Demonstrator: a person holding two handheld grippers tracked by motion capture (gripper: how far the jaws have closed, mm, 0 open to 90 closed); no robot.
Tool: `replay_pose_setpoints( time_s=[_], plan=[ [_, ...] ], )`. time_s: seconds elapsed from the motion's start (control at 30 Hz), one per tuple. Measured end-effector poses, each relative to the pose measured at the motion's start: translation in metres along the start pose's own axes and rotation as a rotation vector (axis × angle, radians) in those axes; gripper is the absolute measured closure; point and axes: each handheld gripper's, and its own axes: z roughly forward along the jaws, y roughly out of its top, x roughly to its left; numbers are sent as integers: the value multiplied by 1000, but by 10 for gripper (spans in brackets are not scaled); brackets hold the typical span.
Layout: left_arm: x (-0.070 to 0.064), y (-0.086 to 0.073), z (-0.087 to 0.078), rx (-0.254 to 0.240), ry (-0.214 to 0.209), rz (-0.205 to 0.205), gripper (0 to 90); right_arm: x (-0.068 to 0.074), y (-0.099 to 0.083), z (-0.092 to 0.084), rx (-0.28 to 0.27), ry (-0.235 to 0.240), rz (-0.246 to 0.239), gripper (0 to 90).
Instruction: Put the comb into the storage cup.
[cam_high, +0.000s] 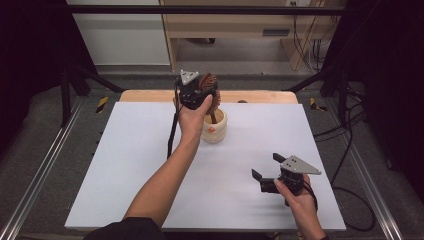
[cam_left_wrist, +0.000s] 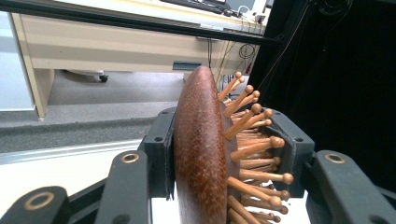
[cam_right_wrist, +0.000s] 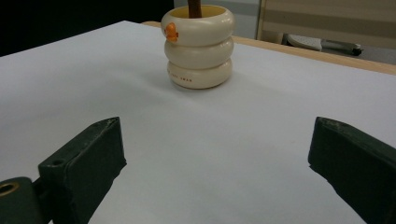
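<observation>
From the high view, the left tool (cam_high: 198, 90) is raised over the far middle of the white bench (cam_high: 125, 165), the left hand (cam_high: 192, 117) wrapped around it with the forearm stretched forward, and it is clamped on the head of a wooden hairbrush (cam_high: 209, 84) whose handle runs down into a cream cup (cam_high: 215, 129) standing just beside the hand. The right tool (cam_high: 266, 169) sits low at the near right of the bench, held in the right hand (cam_high: 295, 192), its jaws spread wide with nothing between them. The left gripper view adds the texture: the hairbrush (cam_left_wrist: 200, 149) has a smooth, speckled, reddish-brown oval back, with ball-tipped wooden pins fanning out to the right, and the left tool (cam_left_wrist: 229, 158) presses the head from both sides. The right gripper view shows the cup (cam_right_wrist: 198, 46) as three stacked rounded rings, glossy cream, with an orange mark on its rim and what seems to be small red lettering low on its wall; a brown handle (cam_right_wrist: 194, 6) rises out of it, and the right tool (cam_right_wrist: 217, 154) gapes apart over bare bench (cam_right_wrist: 70, 79).
</observation>
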Motion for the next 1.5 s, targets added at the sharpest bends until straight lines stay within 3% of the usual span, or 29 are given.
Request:
replay_pose_setpoints(
  time_s=[1.5],
  plan=[
    [6,-11,4,-6,-4,-83,502,1,-1,1,4,8,0,41]
  ],
)
